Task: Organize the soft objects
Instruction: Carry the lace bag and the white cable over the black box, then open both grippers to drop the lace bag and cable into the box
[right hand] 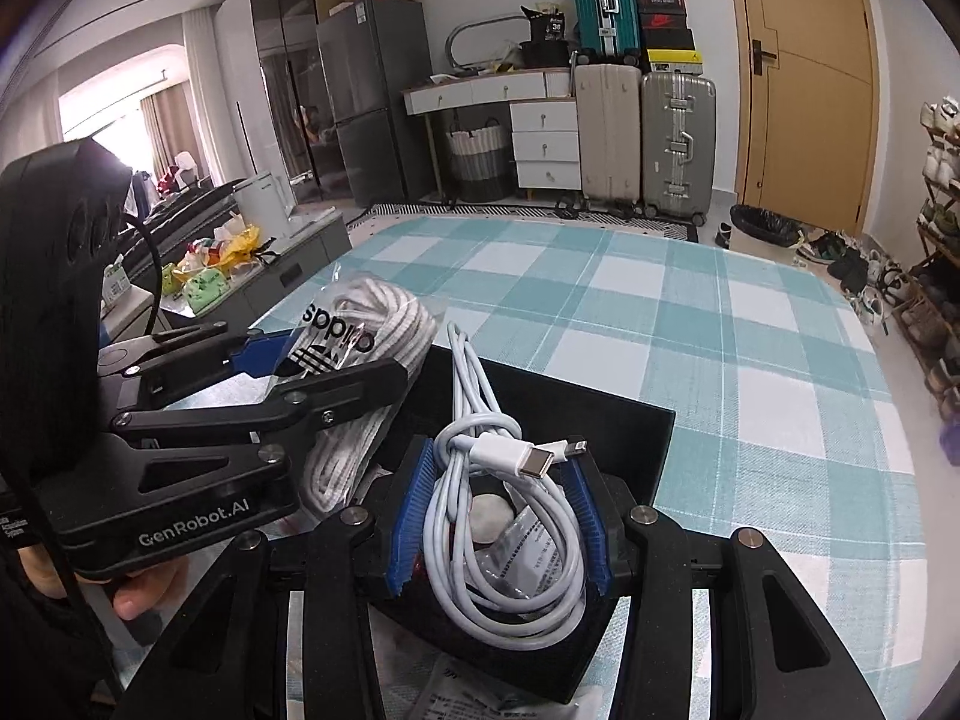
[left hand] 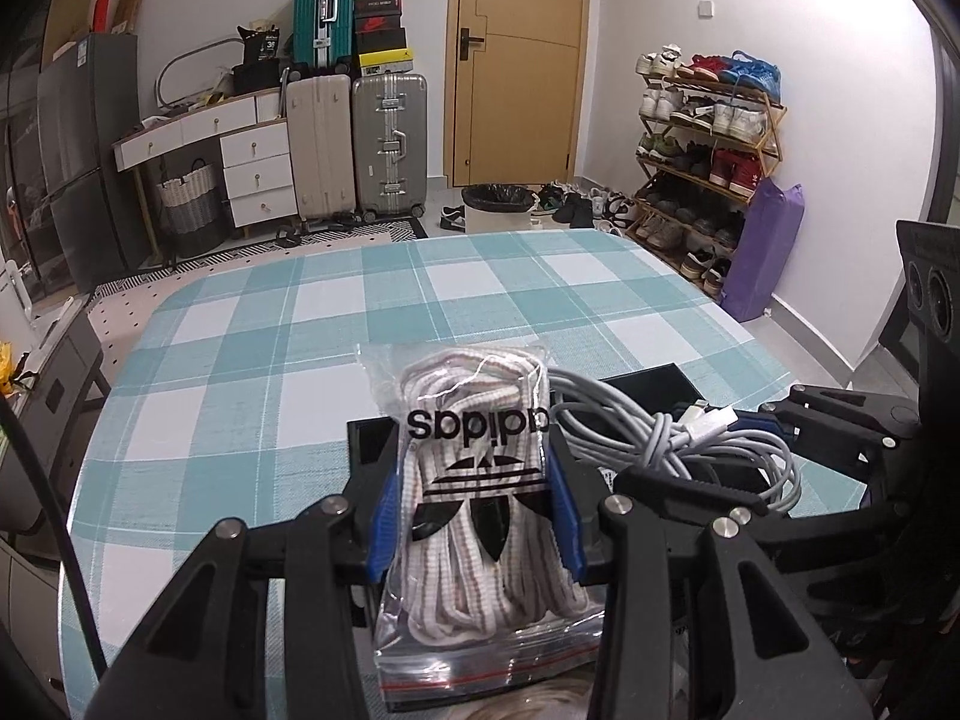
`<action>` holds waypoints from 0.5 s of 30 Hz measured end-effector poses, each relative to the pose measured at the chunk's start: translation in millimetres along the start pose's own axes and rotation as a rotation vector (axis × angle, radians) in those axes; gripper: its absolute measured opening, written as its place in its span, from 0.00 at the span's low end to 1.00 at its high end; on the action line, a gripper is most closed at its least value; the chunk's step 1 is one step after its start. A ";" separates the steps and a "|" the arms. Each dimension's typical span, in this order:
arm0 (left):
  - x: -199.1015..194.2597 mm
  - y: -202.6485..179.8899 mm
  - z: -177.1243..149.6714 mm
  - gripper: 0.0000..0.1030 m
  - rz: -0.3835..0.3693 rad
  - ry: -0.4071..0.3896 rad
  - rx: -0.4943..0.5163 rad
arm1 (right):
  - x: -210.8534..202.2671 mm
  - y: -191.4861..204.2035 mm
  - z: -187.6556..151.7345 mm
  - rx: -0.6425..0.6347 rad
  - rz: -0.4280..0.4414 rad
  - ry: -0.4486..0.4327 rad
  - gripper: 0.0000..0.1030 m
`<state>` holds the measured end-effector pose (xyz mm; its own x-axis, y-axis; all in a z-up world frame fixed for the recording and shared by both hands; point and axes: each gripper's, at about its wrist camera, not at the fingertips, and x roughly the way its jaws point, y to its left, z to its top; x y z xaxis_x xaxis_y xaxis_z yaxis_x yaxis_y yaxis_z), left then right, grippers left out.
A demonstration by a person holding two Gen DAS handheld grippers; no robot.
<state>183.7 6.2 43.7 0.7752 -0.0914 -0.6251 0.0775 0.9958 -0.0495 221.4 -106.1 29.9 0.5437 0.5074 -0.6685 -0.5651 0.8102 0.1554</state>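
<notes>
My left gripper (left hand: 474, 516) is shut on a clear adidas bag of white shoelaces (left hand: 474, 480), held upright over a black box (left hand: 654, 381). My right gripper (right hand: 501, 510) is shut on a coiled white charging cable (right hand: 498, 504), held over the same black box (right hand: 630, 438). The two grippers are side by side; the right gripper and cable (left hand: 690, 438) show at the right in the left wrist view, and the left gripper with the lace bag (right hand: 360, 348) shows at the left in the right wrist view. A white round object and a paper packet (right hand: 534, 546) lie in the box under the cable.
The box stands on a table with a teal and white checked cloth (left hand: 420, 300). Beyond it stand suitcases (left hand: 390, 144), a white drawer unit, a door, a bin (left hand: 498, 204) and a shoe rack (left hand: 702, 162). A paper packet (right hand: 480, 690) lies at the near table edge.
</notes>
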 end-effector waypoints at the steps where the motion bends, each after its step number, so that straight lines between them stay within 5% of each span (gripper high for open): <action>1: 1.4 -1.2 0.3 0.39 0.007 0.001 0.009 | 1.5 0.2 -0.3 -0.004 -0.010 0.002 0.42; 11: 13.5 -3.1 -8.2 0.41 0.003 0.057 0.023 | 3.1 -8.9 -3.7 -0.003 -0.030 0.000 0.42; 15: 7.6 -0.4 -11.8 0.54 -0.022 0.059 0.013 | -8.6 -12.6 -5.6 -0.004 -0.028 -0.028 0.58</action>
<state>182.1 5.2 29.8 0.7347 -0.1118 -0.6691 0.1025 0.9933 -0.0534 220.4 -122.3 29.6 0.5766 0.4926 -0.6518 -0.5516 0.8233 0.1343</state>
